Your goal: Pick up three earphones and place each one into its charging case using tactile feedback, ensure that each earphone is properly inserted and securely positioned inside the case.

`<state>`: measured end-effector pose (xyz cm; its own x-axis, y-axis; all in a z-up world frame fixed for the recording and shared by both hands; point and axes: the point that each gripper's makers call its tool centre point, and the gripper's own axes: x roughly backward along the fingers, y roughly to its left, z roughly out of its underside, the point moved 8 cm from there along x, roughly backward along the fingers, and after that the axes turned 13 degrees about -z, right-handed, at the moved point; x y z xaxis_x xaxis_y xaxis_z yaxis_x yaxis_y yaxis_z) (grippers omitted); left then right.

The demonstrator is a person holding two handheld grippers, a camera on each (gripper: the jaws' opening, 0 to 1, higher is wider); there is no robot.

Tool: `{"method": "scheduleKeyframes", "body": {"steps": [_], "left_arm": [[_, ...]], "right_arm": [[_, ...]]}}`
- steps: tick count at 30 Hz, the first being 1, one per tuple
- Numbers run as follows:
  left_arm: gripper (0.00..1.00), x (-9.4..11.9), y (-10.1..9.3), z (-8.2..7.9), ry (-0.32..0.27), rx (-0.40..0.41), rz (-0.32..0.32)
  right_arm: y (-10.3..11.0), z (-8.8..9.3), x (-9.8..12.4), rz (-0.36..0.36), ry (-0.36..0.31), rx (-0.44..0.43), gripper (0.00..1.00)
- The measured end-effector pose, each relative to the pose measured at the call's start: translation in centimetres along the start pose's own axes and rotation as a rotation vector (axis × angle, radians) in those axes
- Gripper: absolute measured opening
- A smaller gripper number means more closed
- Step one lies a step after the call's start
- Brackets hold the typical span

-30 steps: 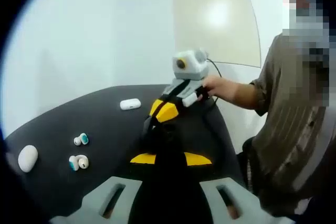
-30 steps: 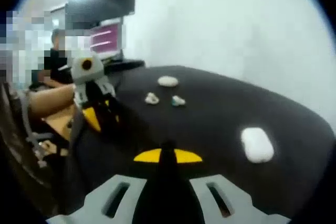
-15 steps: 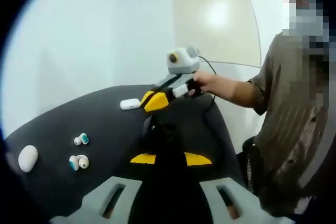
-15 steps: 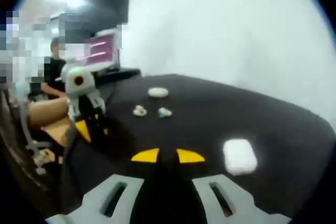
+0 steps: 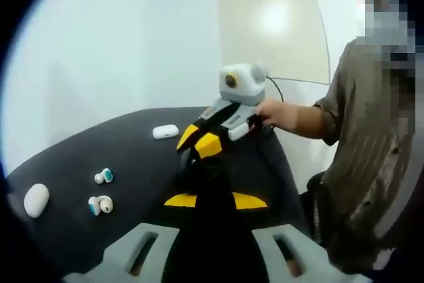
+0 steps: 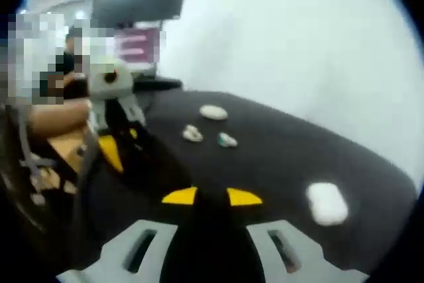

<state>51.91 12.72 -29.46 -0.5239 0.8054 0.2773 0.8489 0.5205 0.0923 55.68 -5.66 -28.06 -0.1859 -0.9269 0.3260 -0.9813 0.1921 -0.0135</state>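
Observation:
Two white-and-teal earphones [image 5: 103,176] [image 5: 99,205] lie on the black table [image 5: 132,154], left of my left gripper [image 5: 215,198]. Its jaws are shut and hold nothing. A white oval case [image 5: 36,200] lies at the left edge and a white oblong case [image 5: 165,131] farther back. The right gripper [image 5: 196,145] hovers just beyond my left jaws, held by a hand, jaws together. In the right gripper view, the earphones [image 6: 193,134] [image 6: 227,140] and oval case [image 6: 213,112] lie ahead, the oblong case [image 6: 328,203] to the right, and the left gripper [image 6: 111,152] at the left.
A person in a striped shirt [image 5: 371,164] stands at the table's right end in the left gripper view. A monitor [image 6: 136,44] glows behind the table in the right gripper view. White walls [image 5: 119,44] surround the table.
The right gripper rose toward the oblong case, then dropped back lower and nearer my left jaws. The right gripper view swung with it. Earphones and cases have not moved.

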Motion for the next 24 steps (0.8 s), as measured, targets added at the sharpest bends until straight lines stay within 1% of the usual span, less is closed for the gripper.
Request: {"method": "scheduleKeyframes", "body": {"steps": [1,2,4,5,6,7,8,10,11,12,13,14,15,16,17,18,19,20,21,22,23,24], "left_arm": [[0.14,0.0,0.0,0.0,0.002,0.006,0.001],[0.14,0.0,0.0,0.0,0.003,0.006,0.001],[0.14,0.0,0.0,0.0,0.002,0.002,0.000],[0.14,0.0,0.0,0.0,0.001,-0.001,0.000],[0.14,0.0,0.0,0.0,0.001,-0.001,-0.001],[0.14,0.0,0.0,0.0,0.001,-0.001,0.000],[0.14,0.0,0.0,0.0,0.001,-0.002,0.000],[0.14,0.0,0.0,0.0,-0.001,-0.003,-0.001],[0.14,0.1,-0.1,0.0,-0.002,-0.010,-0.012],[0.14,0.0,-0.1,0.1,-0.008,-0.029,-0.016],[0.14,-0.1,0.0,0.1,-0.008,-0.027,-0.016],[0.14,-0.1,0.2,0.0,0.001,0.002,-0.007],[0.14,-0.1,0.3,0.0,0.000,-0.003,-0.004],[0.14,-0.1,0.4,0.1,0.001,0.001,0.001],[0.14,-0.1,0.4,0.1,0.003,0.006,0.002],[0.14,-0.2,0.3,0.1,0.003,0.007,0.002],[0.14,-0.2,0.3,0.1,0.002,0.004,0.002],[0.14,-0.2,0.4,0.1,0.003,0.006,0.002],[0.14,-0.3,0.4,0.2,0.004,0.010,0.001],[0.14,-0.3,0.4,0.2,0.004,0.009,0.000],[0.14,-0.3,0.4,0.2,0.004,0.010,0.000],[0.14,-0.3,0.4,0.2,0.005,0.012,0.000]], "right_arm": [[0.1,-0.1,0.1,0.014,0.009,0.003,0.23],[0.0,-0.3,0.3,0.024,0.022,0.025,0.23],[-0.6,-0.3,0.8,0.034,0.013,0.024,0.22],[-0.7,0.1,1.0,0.027,0.016,-0.032,0.21],[-0.7,0.5,1.1,0.022,0.032,-0.081,0.21],[-0.4,0.9,1.1,0.003,0.050,-0.121,0.20],[-0.2,1.3,1.0,-0.030,0.035,-0.106,0.20],[0.3,1.7,1.0,-0.048,0.010,-0.116,0.20],[0.4,1.7,0.9,-0.059,0.021,-0.116,0.20],[0.2,1.4,1.0,-0.052,0.031,-0.067,0.19],[-0.1,1.0,1.0,-0.028,0.016,-0.046,0.17],[-0.1,0.8,0.8,-0.029,0.009,-0.059,0.17],[0.1,0.4,0.5,-0.063,-0.011,-0.069,0.17],[0.3,0.5,0.2,-0.084,-0.014,-0.103,0.17],[0.3,0.9,0.0,-0.074,0.044,-0.113,0.16],[0.4,1.3,-0.2,-0.058,0.078,-0.081,0.16],[0.5,1.4,-0.5,-0.030,0.069,-0.037,0.13],[0.5,1.3,-0.4,-0.002,0.068,0.016,0.07],[0.5,1.3,-0.1,0.052,0.082,0.004,0.07],[0.6,1.2,0.1,0.070,0.084,0.033,0.07],[0.6,1.2,0.5,0.110,0.093,0.071,0.07],[0.5,1.1,0.9,0.169,0.094,0.098,0.07]]}}
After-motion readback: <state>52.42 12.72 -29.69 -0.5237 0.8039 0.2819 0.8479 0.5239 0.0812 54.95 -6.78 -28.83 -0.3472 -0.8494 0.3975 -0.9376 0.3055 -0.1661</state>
